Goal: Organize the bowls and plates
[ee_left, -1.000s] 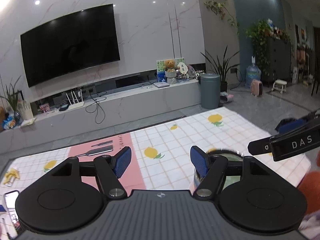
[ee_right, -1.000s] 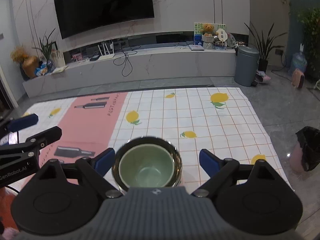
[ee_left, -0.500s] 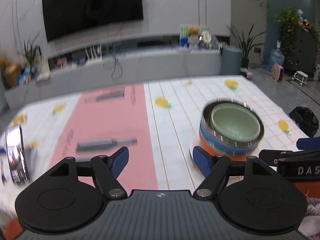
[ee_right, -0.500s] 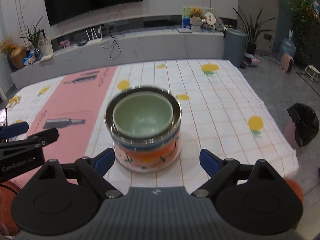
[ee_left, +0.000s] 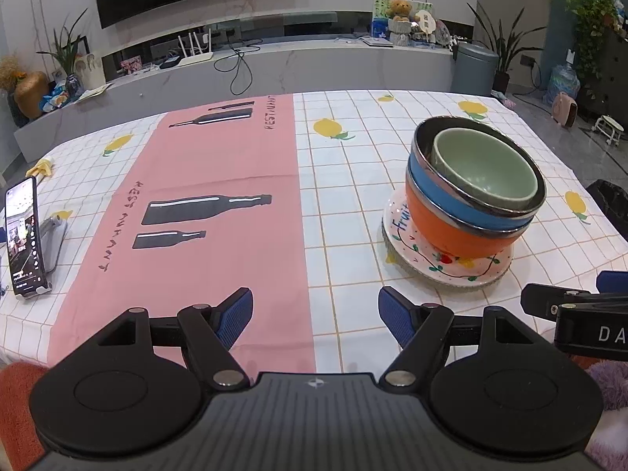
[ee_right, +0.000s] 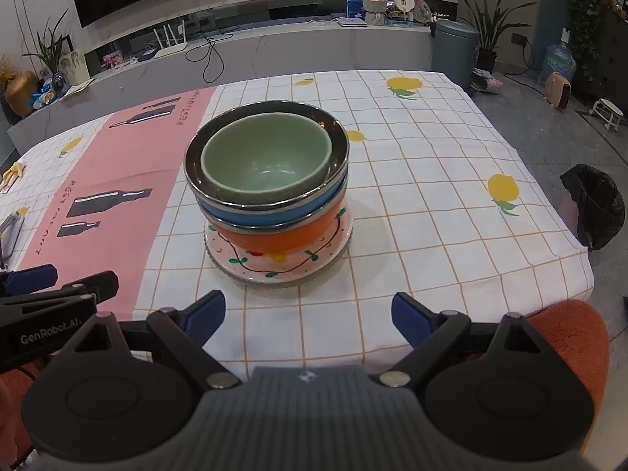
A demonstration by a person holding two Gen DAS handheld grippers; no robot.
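A stack stands on the tablecloth: a green bowl [ee_right: 271,165] nests in a steel-rimmed blue bowl [ee_right: 251,218], which sits in an orange bowl [ee_right: 290,237] on a painted plate [ee_right: 274,265]. The left wrist view shows the same stack at the right, with the green bowl [ee_left: 484,174], the orange bowl [ee_left: 443,223] and the plate [ee_left: 416,253]. My right gripper [ee_right: 308,316] is open just in front of the stack, nothing between its fingers. My left gripper [ee_left: 314,318] is open over the cloth, left of the stack, and empty.
A phone on a stand [ee_left: 23,235] leans at the table's left edge. The table's right edge [ee_right: 581,235] drops to the floor, where a black bin bag [ee_right: 596,204] sits. An orange chair seat [ee_right: 565,337] lies below my right gripper.
Both grippers have sunk and tipped down toward the table. The left wrist view swung from the TV wall onto the cloth and stack. The stack now shows whole, plate included.
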